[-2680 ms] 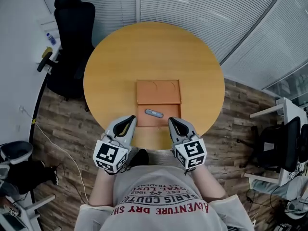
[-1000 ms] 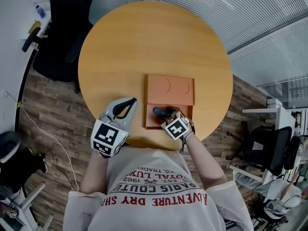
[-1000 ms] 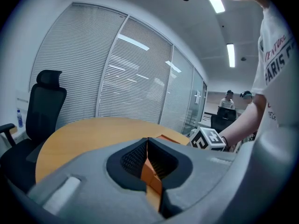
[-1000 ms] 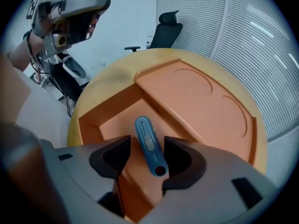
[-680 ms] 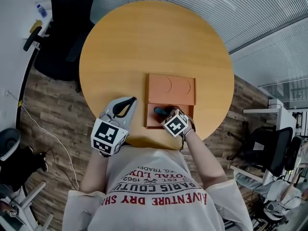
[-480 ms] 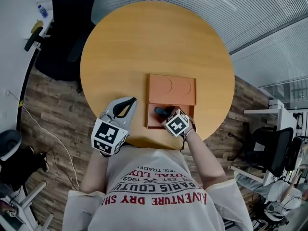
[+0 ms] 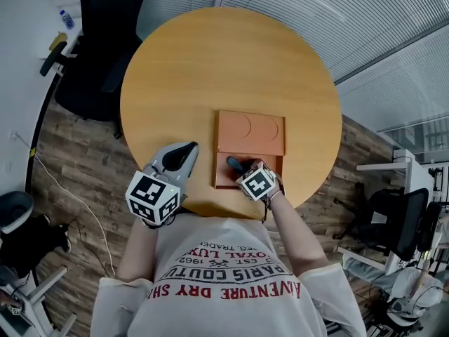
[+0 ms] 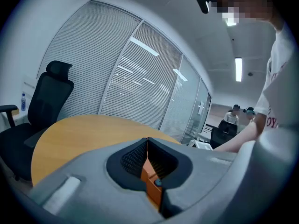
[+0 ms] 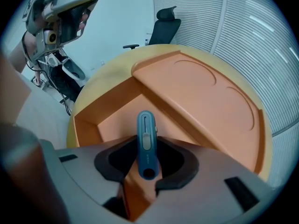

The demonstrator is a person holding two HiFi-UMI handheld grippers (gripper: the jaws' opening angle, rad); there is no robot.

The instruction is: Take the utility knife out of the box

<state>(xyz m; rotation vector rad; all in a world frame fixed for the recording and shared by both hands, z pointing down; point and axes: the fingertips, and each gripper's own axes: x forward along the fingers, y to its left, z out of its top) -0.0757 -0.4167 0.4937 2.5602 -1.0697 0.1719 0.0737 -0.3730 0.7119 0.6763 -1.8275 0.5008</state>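
Note:
An orange box (image 7: 250,133) lies on the round wooden table (image 7: 210,69) with its lid folded back and its near tray open. A blue utility knife (image 9: 145,134) lies in that tray (image 9: 100,111). My right gripper (image 9: 145,171) points steeply down into the tray. Its jaws have just been closing, and the pads now touch both sides of the knife's near end. In the head view the knife (image 7: 233,163) shows just beyond the right gripper (image 7: 242,167). My left gripper (image 7: 189,148) hovers left of the box, shut on nothing. Its pads (image 8: 135,155) meet.
A black office chair (image 7: 98,55) stands at the table's far left. More chairs and desks (image 7: 393,216) stand on the wood floor to the right. The box sits near the table's front edge, close to the person's body.
The right gripper has gone from the table's near edge down into the box tray and stayed there. The left gripper has rolled slightly. The box has not moved.

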